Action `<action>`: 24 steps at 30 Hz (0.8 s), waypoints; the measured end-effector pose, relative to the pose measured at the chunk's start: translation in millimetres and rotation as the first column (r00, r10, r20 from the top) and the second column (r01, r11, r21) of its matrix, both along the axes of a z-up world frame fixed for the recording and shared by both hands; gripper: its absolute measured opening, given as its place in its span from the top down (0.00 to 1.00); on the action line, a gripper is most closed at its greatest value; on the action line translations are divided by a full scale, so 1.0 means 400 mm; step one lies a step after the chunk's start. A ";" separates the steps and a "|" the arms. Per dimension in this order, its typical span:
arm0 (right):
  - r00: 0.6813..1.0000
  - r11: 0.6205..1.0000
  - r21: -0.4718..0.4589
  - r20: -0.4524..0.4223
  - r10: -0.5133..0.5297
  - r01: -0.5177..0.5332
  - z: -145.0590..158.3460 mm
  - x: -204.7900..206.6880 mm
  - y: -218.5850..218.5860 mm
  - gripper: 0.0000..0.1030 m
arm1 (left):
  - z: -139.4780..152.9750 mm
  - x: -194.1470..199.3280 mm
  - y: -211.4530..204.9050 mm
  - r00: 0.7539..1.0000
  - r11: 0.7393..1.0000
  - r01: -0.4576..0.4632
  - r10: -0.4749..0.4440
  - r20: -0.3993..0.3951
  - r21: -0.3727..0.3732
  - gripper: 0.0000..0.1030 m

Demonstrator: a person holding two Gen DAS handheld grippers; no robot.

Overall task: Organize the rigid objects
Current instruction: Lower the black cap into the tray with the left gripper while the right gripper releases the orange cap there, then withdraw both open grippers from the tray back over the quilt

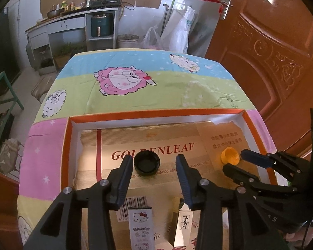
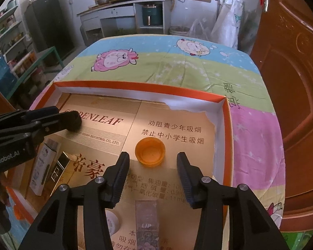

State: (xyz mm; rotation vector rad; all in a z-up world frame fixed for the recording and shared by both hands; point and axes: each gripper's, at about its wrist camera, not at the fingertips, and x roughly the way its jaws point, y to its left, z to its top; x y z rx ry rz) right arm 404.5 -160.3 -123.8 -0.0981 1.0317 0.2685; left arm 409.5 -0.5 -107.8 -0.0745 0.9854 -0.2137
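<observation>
left wrist view first: the left gripper [image 1: 154,162] hangs over the orange-rimmed box [image 1: 70,137], its jaws spread wide and holding nothing, and the black cap [image 1: 147,162] sits on the box floor straight ahead, between the fingertips and a little nearer the left finger. being round, the cap has no long axis to match, so i judge a short drop forward and down would bracket it. nearer the camera than the cap, the hello kitty box [image 1: 141,227] and a gold box [image 1: 182,220] lie lengthwise away from the rim's far wall. right wrist view: the right gripper [image 2: 153,161] is likewise wide open and empty, angled down, with the orange cap [image 2: 150,149] just beyond its tips, centred, near the box's right wall [image 2: 219,133]. each cap is nearer its own side's gripper. a lip box [image 2: 146,223] lies below the right gripper, pointing toward the orange cap.
</observation>
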 end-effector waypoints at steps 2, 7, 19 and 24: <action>1.000 1.000 0.002 0.002 -0.003 0.003 0.003 -0.004 -0.002 0.53 | 0.003 -0.003 -0.001 1.000 1.000 -0.004 0.004 0.003 0.003 0.59; 1.000 1.000 0.013 0.012 -0.014 0.014 0.015 -0.014 -0.012 0.53 | 0.010 -0.014 -0.005 1.000 1.000 -0.009 0.009 0.017 0.019 0.59; 0.999 0.999 0.044 0.037 -0.025 0.023 0.050 -0.075 -0.021 0.53 | 0.060 -0.088 0.000 0.995 0.998 -0.029 0.023 0.097 0.060 0.59; 0.998 0.998 0.053 0.053 -0.021 0.018 0.074 -0.113 -0.020 0.53 | 0.078 -0.126 0.007 0.992 0.998 -0.036 0.028 0.123 0.061 0.59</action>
